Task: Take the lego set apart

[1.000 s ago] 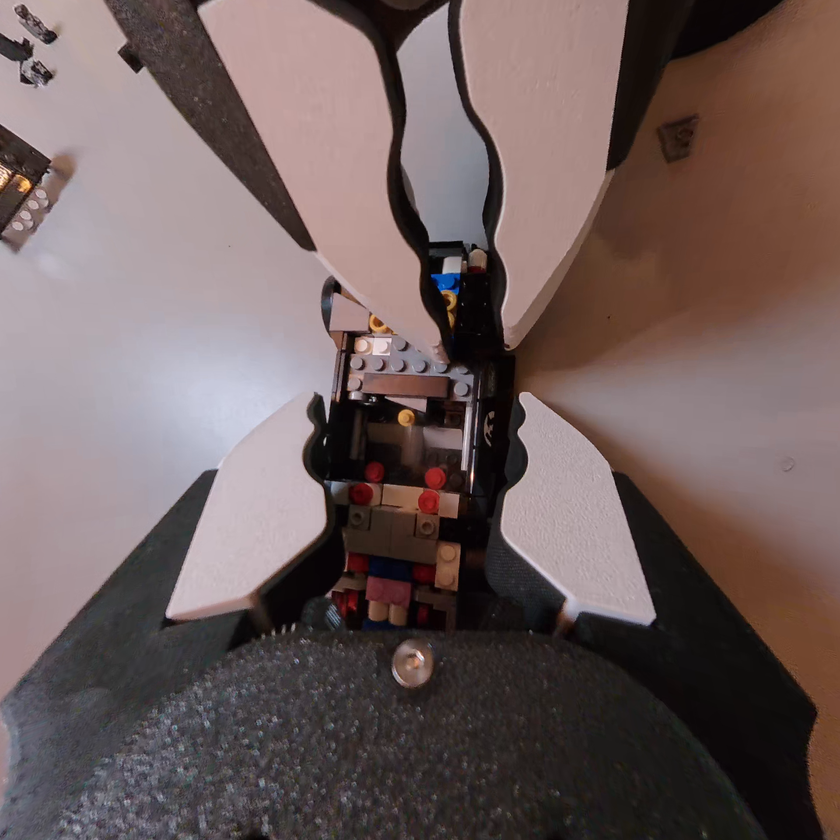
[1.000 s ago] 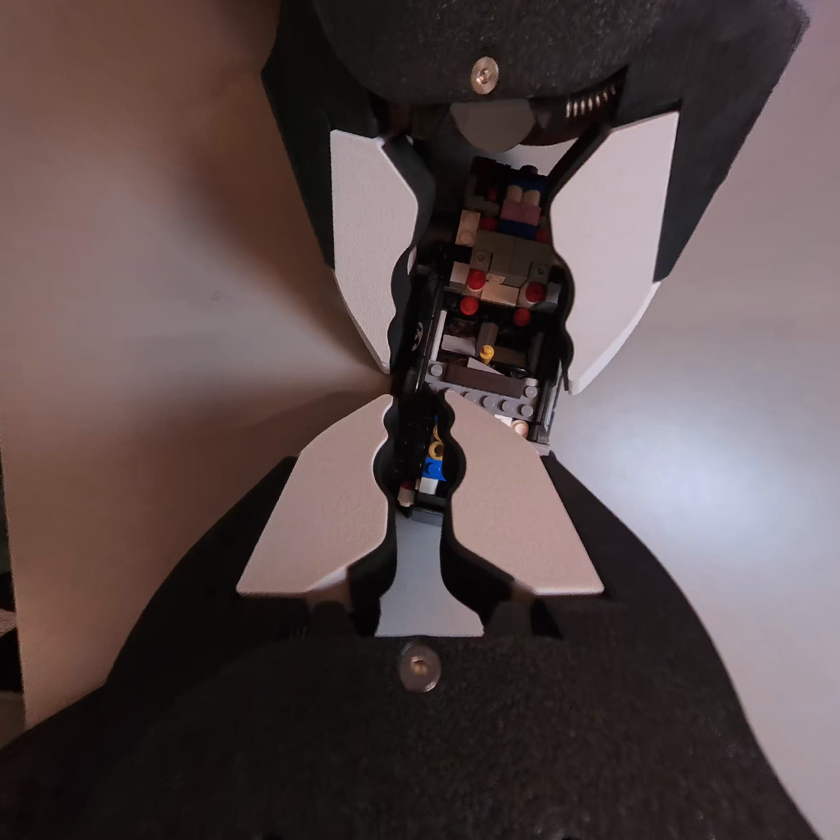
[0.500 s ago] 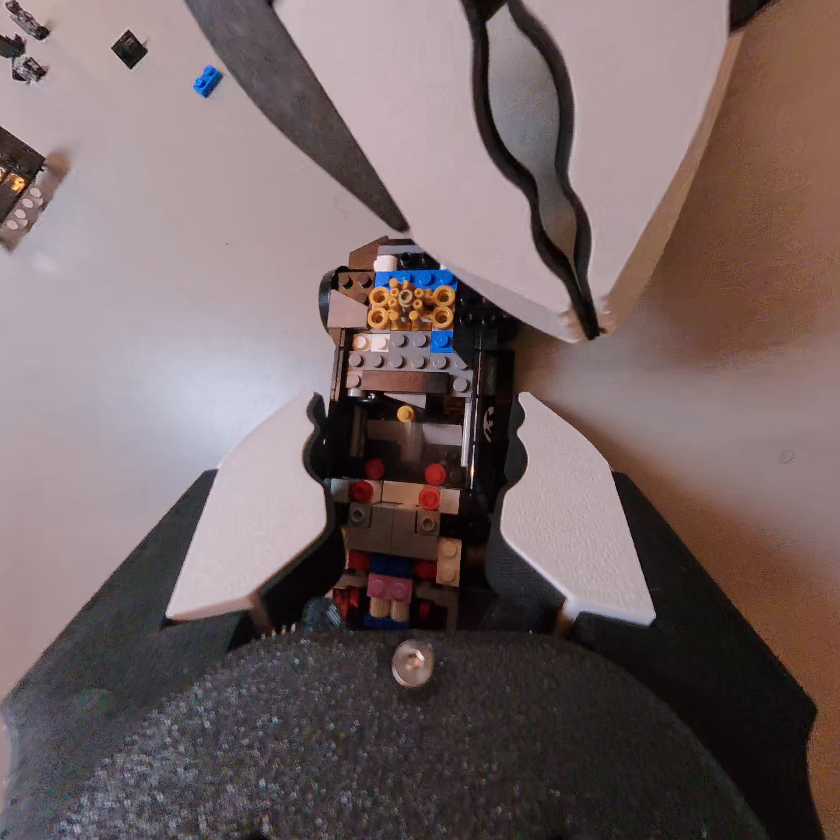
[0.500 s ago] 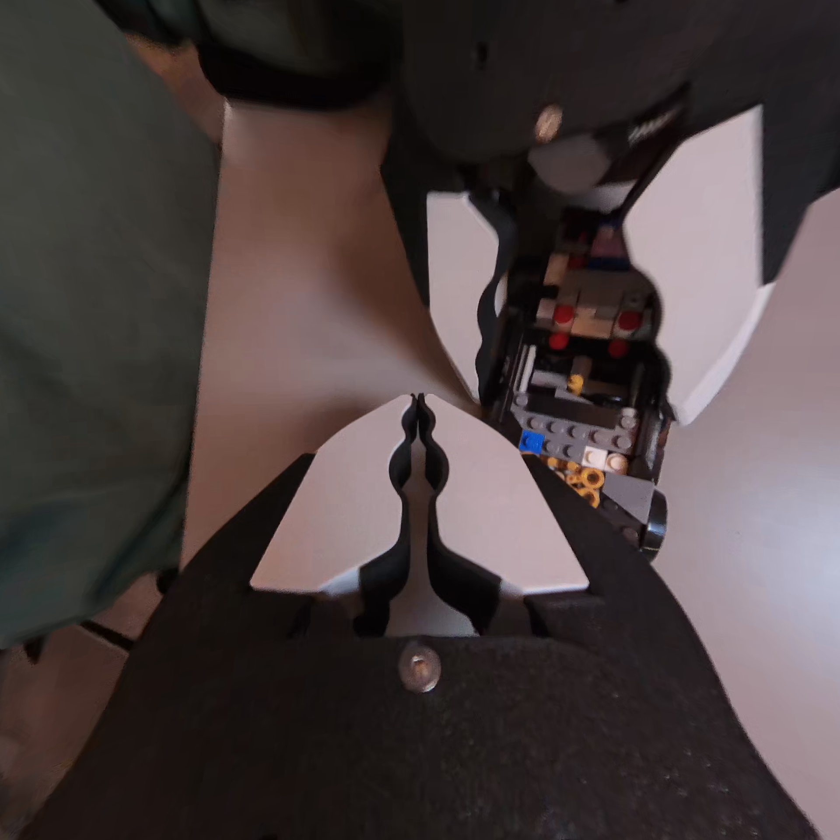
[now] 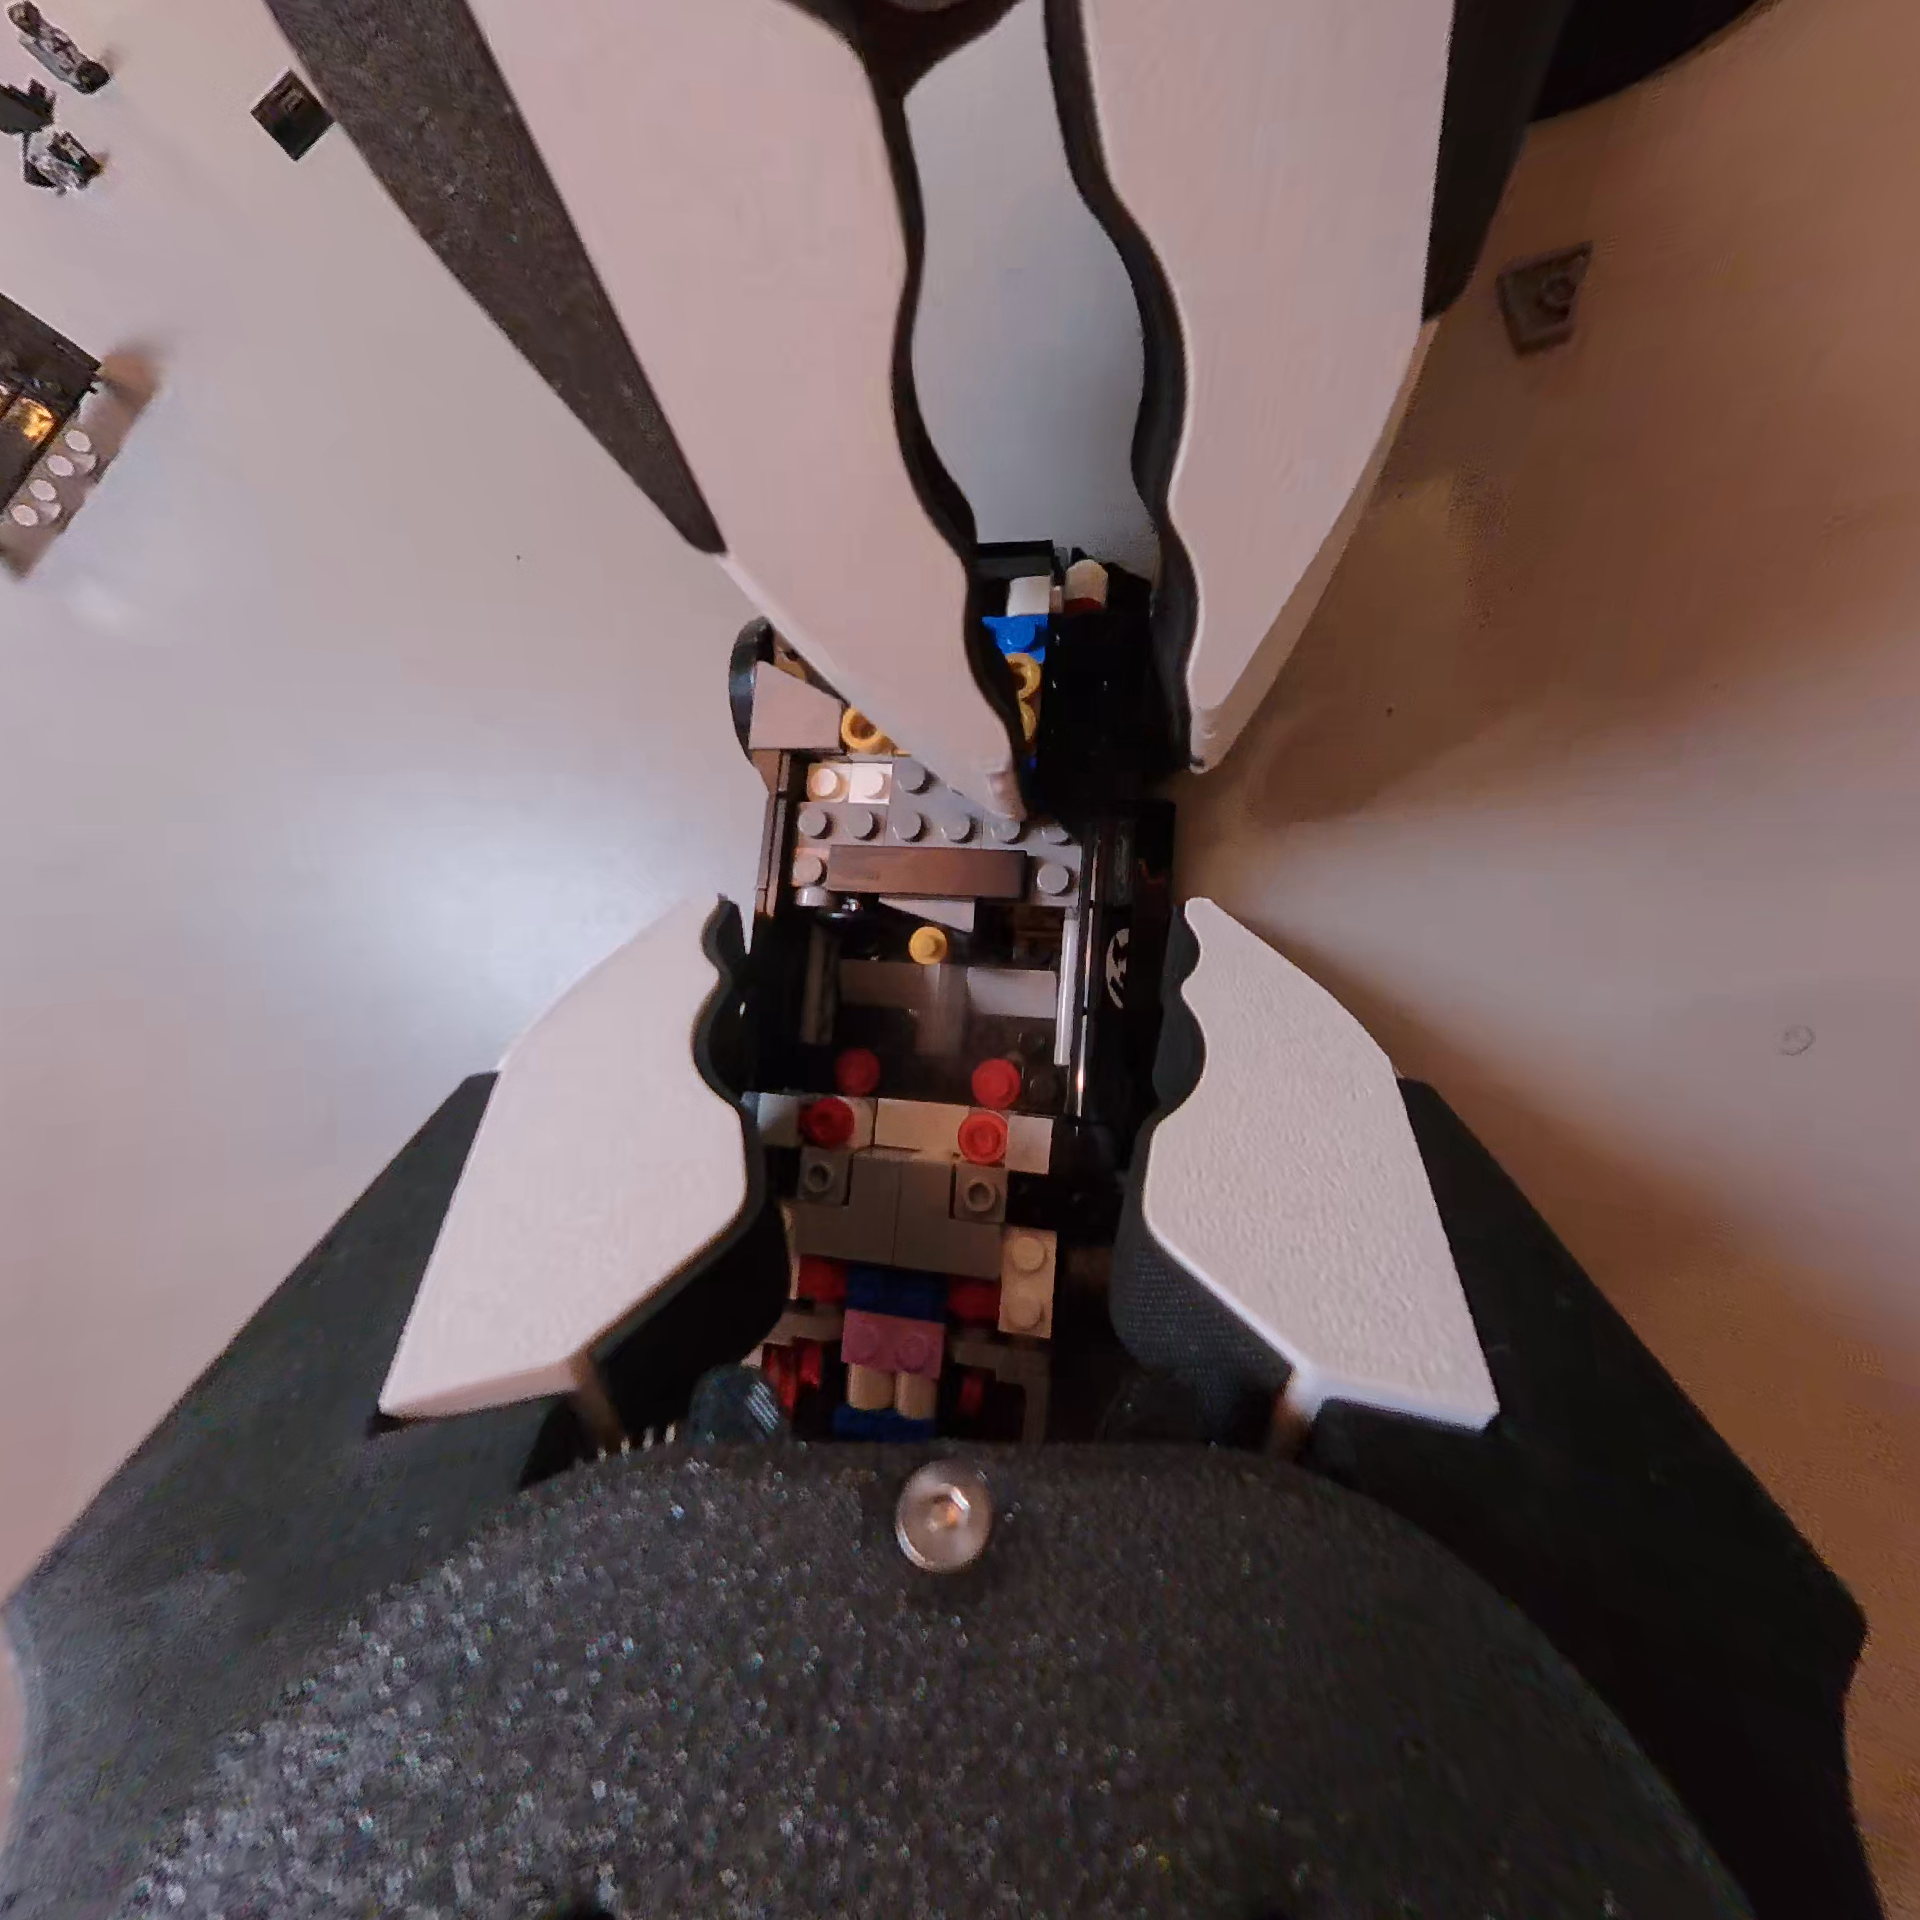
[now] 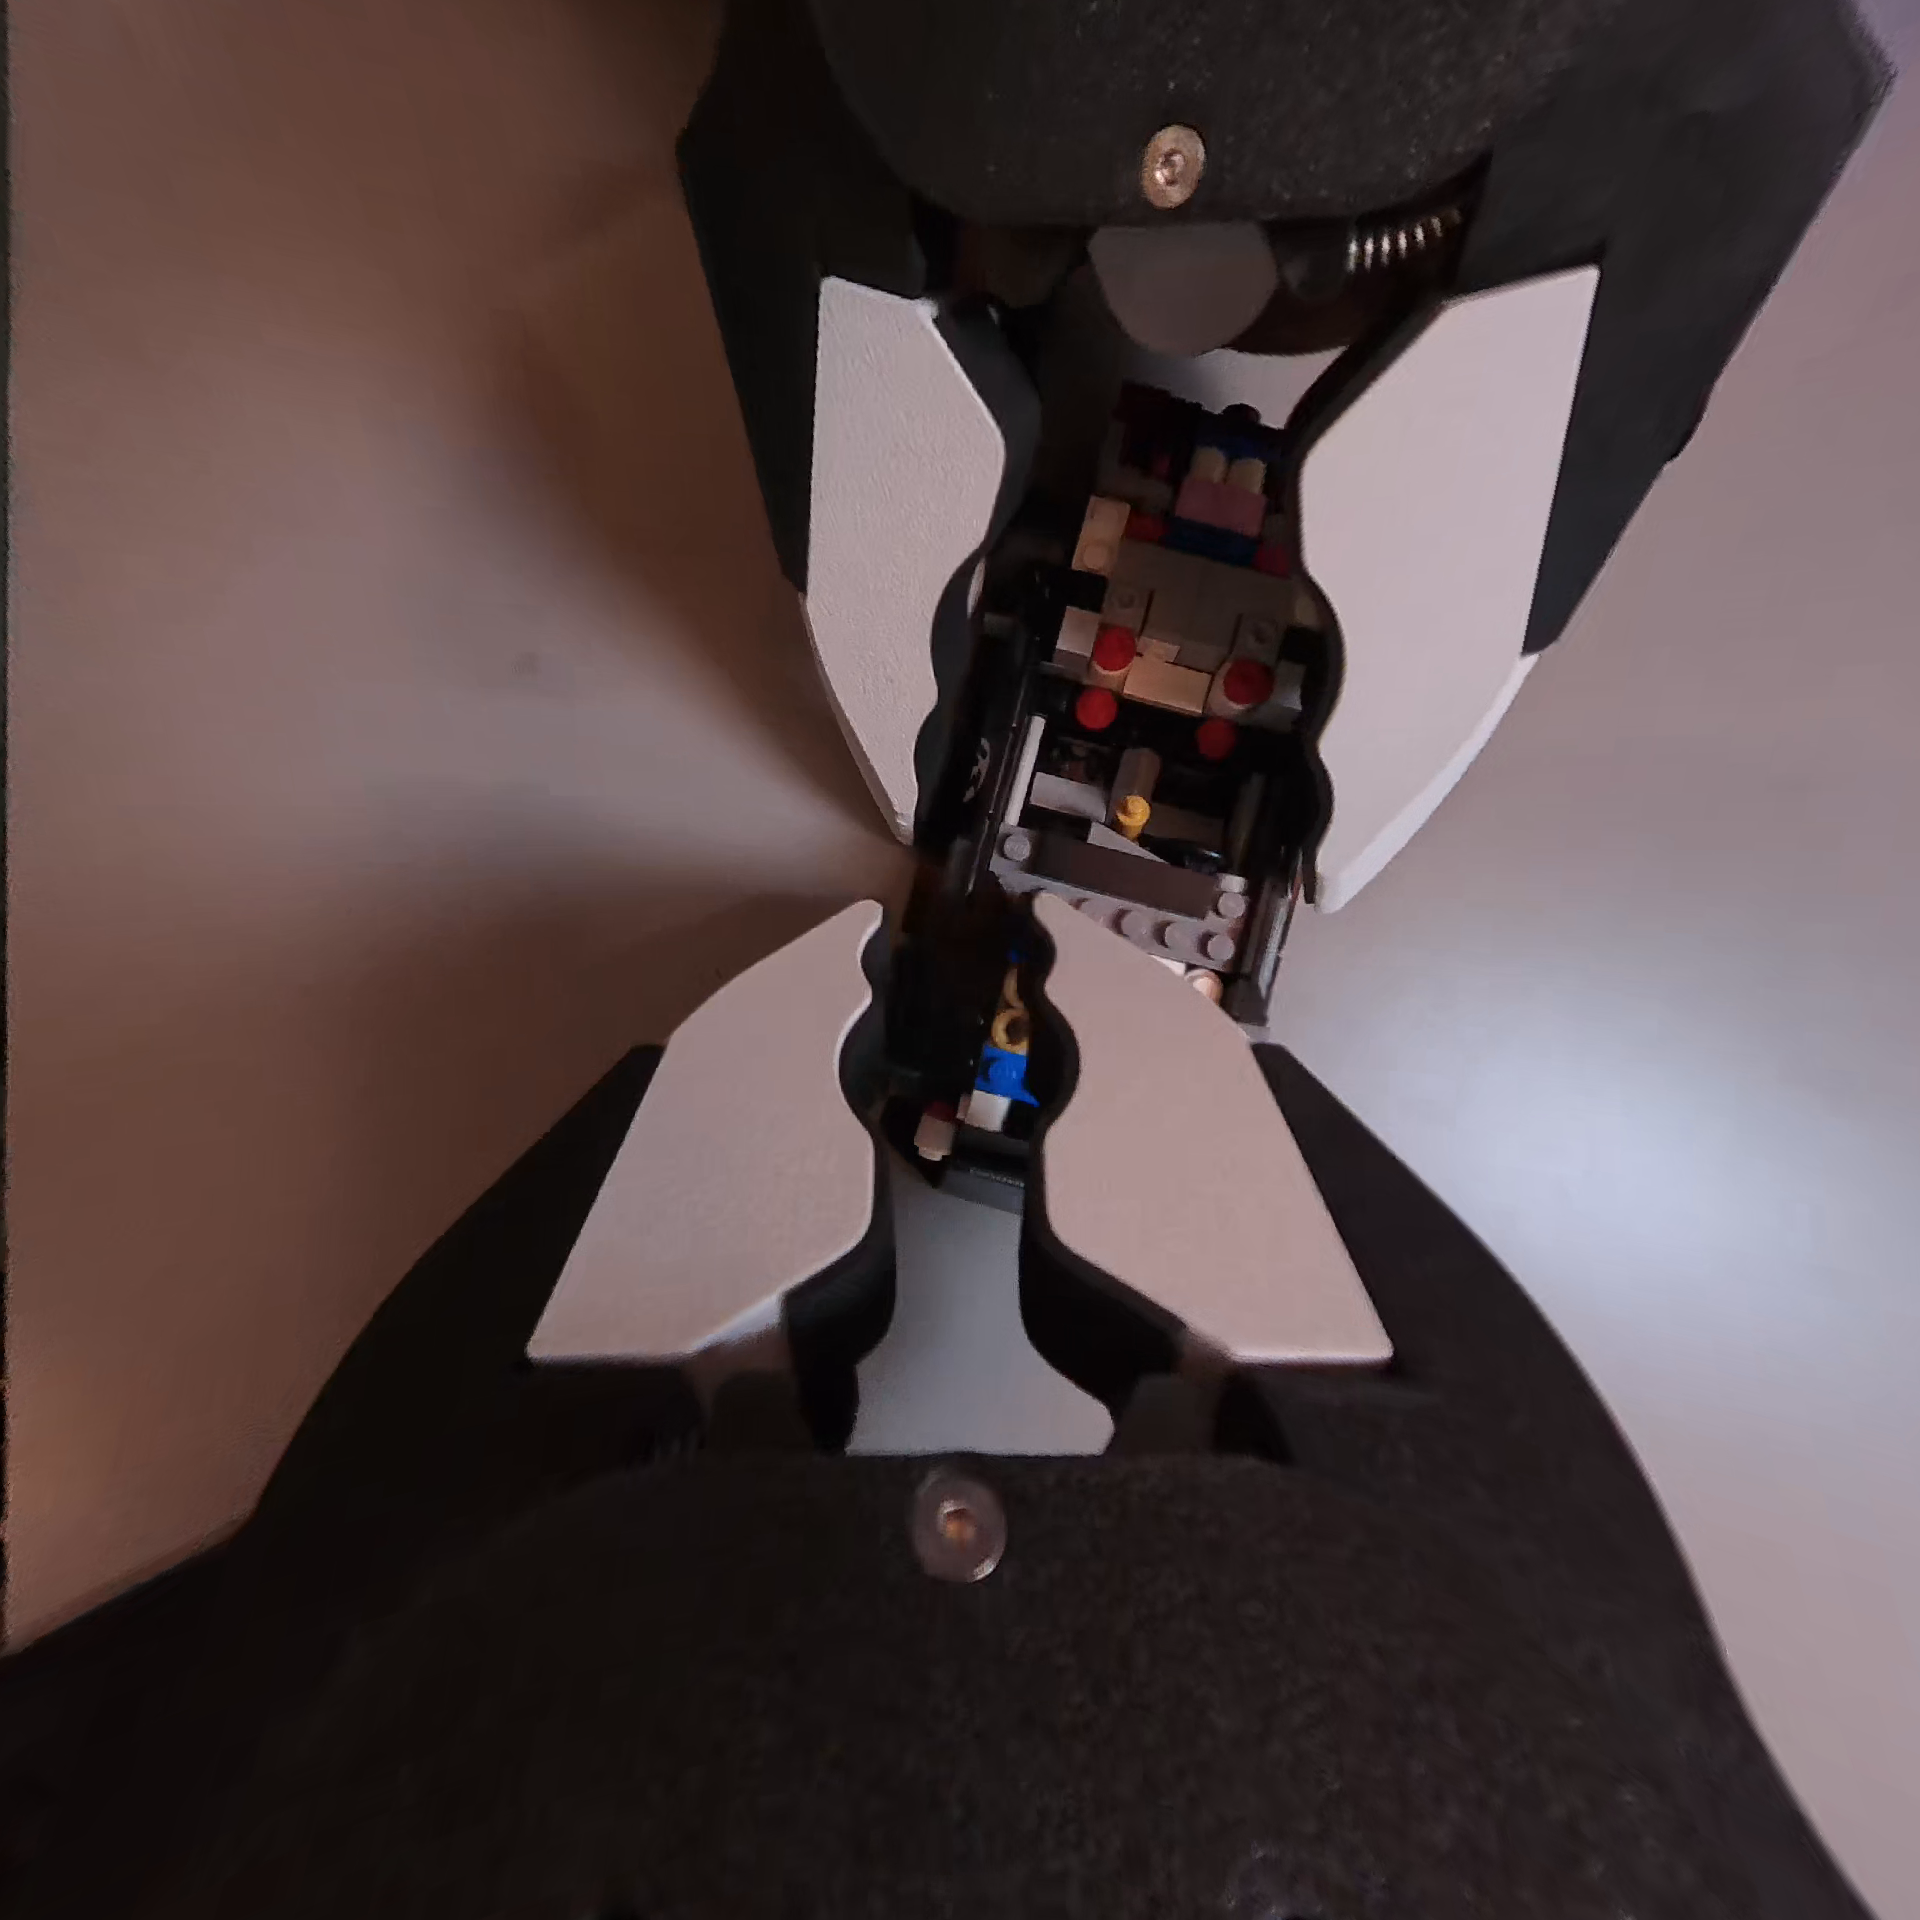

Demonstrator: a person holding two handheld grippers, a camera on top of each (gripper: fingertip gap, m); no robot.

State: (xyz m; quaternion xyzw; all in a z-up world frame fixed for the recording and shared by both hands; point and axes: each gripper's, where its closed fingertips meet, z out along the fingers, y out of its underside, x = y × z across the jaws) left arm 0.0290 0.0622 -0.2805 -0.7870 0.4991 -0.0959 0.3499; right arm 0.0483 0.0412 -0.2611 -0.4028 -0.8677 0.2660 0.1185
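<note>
The lego set (image 5: pixel 935 1039) is a small black car-like build with grey plates and red studs. My left gripper (image 5: pixel 954 935) is shut on its sides and holds it lengthwise between the fingers. My right gripper (image 5: pixel 1096 779) comes in from the opposite end. Its fingers are closed on a black side piece (image 5: pixel 1091 707) at the set's far end, next to blue and gold parts. In the right wrist view, my right gripper (image 6: pixel 956 914) clamps that black piece (image 6: pixel 935 997). The left gripper (image 6: pixel 1112 862) holds the set (image 6: pixel 1143 675) beyond it.
The white table (image 5: pixel 312 727) lies under both grippers. Loose small dark pieces (image 5: pixel 62 62) and a black piece (image 5: pixel 291 109) lie at the far left. A partial grey and black assembly (image 5: pixel 42 436) sits at the left edge. A dark grey piece (image 5: pixel 1548 301) lies at the right.
Half a second ago my right gripper was off the set, shut, and the gold and blue end was uncovered. Now it is back on the set's far end, closed on the black side piece. My left gripper has not moved.
</note>
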